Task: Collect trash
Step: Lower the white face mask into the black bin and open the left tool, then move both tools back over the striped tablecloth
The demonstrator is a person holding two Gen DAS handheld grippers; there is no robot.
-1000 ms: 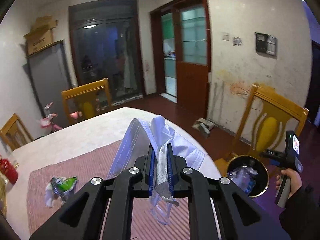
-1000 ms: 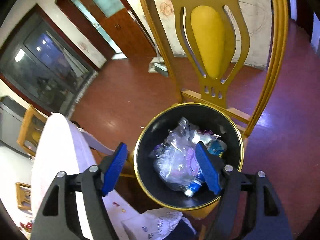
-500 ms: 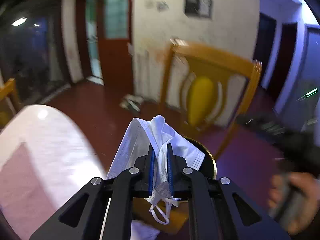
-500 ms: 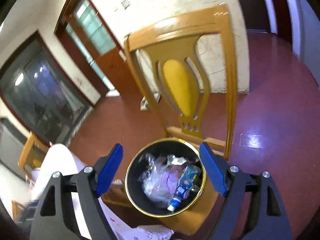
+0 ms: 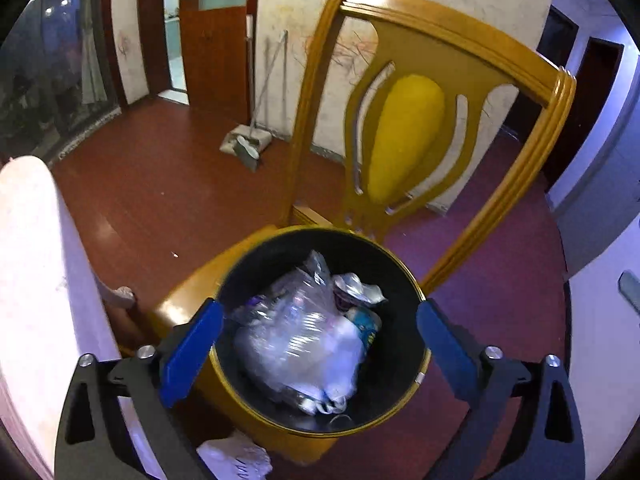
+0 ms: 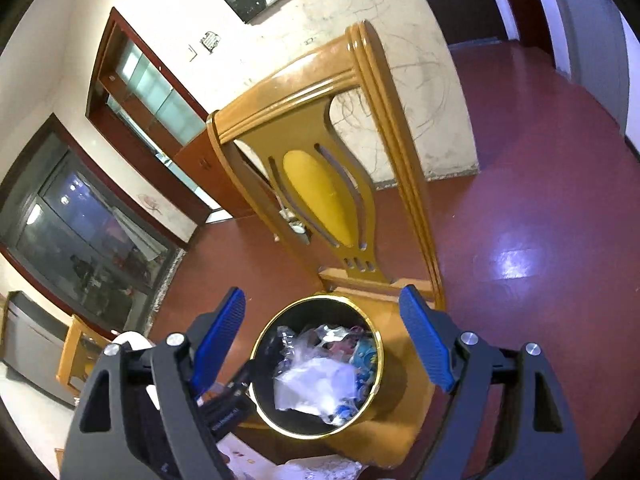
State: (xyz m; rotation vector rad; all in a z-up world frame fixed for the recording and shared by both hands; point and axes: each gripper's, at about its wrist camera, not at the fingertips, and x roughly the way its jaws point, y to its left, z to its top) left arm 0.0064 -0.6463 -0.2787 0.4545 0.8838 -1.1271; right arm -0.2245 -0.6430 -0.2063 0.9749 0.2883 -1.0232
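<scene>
A black bin with a gold rim stands on the seat of a yellow wooden chair. It holds clear plastic bags, wrappers and a white face mask lying on top. My left gripper is open and empty, right above the bin's mouth. My right gripper is open and empty too, higher above the same bin, where the white mask shows on the trash. The left gripper's black body shows at the bin's left rim.
The white table edge lies at the left of the chair. A dustpan and broom lean at the far wall. Red floor surrounds the chair. A second chair stands beyond the table.
My left gripper swung from the table over to the bin and opened, and the white mask dropped into the bin. My right gripper rose and pulled back from the bin, still open.
</scene>
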